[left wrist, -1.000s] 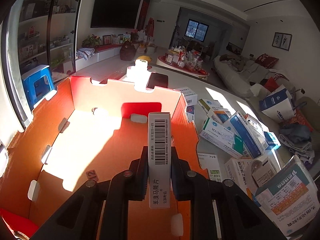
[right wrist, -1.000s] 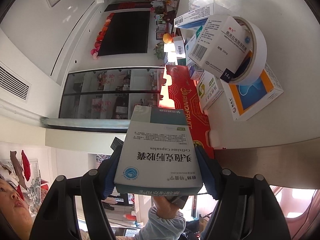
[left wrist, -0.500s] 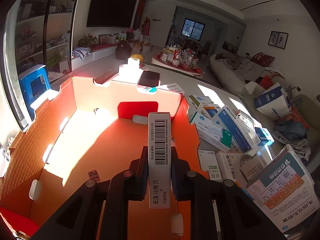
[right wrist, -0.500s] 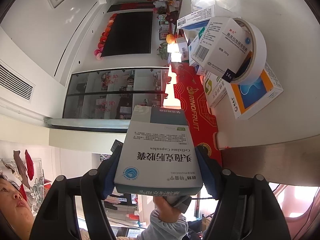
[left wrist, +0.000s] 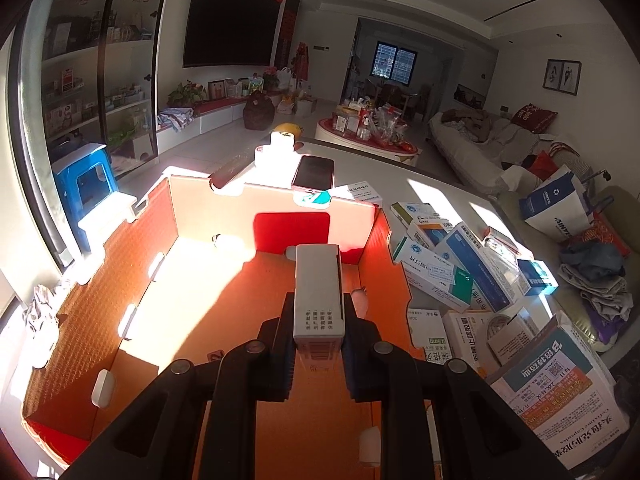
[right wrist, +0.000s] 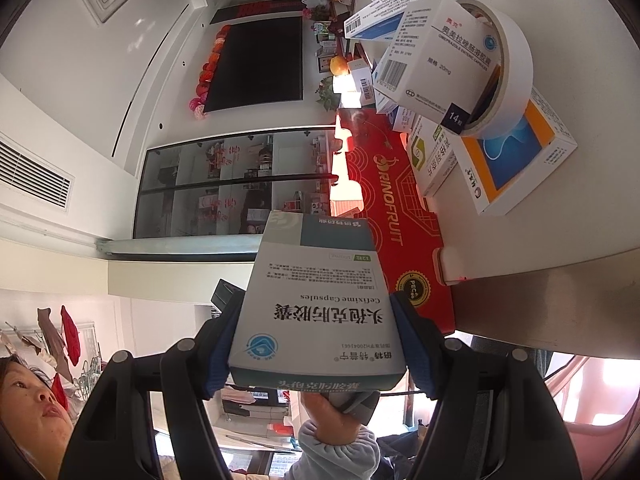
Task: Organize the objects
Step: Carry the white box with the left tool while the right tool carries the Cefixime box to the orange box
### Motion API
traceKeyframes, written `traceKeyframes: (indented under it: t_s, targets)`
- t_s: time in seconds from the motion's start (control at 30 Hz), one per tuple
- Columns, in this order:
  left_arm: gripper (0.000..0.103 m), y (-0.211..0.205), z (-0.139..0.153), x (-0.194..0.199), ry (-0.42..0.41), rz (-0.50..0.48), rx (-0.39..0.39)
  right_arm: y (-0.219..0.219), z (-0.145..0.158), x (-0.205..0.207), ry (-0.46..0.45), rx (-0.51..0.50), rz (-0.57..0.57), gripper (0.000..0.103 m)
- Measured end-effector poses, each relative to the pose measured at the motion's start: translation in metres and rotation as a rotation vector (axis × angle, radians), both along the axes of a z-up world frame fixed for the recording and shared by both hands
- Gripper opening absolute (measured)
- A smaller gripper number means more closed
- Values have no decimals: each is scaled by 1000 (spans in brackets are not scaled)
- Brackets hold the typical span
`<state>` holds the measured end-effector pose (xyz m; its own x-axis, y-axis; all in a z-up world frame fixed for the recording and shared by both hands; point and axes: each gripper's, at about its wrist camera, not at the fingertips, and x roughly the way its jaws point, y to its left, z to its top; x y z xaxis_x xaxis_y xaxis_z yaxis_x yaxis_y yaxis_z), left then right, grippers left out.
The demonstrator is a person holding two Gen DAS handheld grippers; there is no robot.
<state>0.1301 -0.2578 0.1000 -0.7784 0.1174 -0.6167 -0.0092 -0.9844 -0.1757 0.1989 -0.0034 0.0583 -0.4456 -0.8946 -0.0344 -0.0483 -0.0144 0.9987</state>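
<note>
- Left claw [left wrist: 318, 334]: jaws pinch a narrow white medicine box [left wrist: 319, 292] by its long sides, so it juts forward and down over the orange carton [left wrist: 100, 280], ready, it seems, to be lowered inside.
- Orange carton: open-topped, directly below and ahead of the left claw; its floor shows no boxes in this view.
- Loose medicine boxes [left wrist: 452, 272]: heaped on the table to the right of the left claw, outside the carton, presumably awaiting sorting.
- Right claw [right wrist: 318, 344]: jaws clamp a wider Cefixime Capsules box [right wrist: 316, 300] across its breadth, held flat, probably in reserve.
- Tape roll [right wrist: 502, 68]: ahead and right of the right claw, among more boxes.
</note>
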Motion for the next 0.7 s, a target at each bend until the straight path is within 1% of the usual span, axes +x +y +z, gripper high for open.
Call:
traceKeyframes:
  t_s: [0.13,0.23,0.7]
  targets:
    - [20,6,0,1,1,6,-61,0,0,0,0,0,-1,71]
    - [20,5,-1,0,-2,16,-84,0,1,0,-1,0,-1,71]
    - [20,2,-2,0,-5,33,-92,-1,0,0,-1,-3,-1,71]
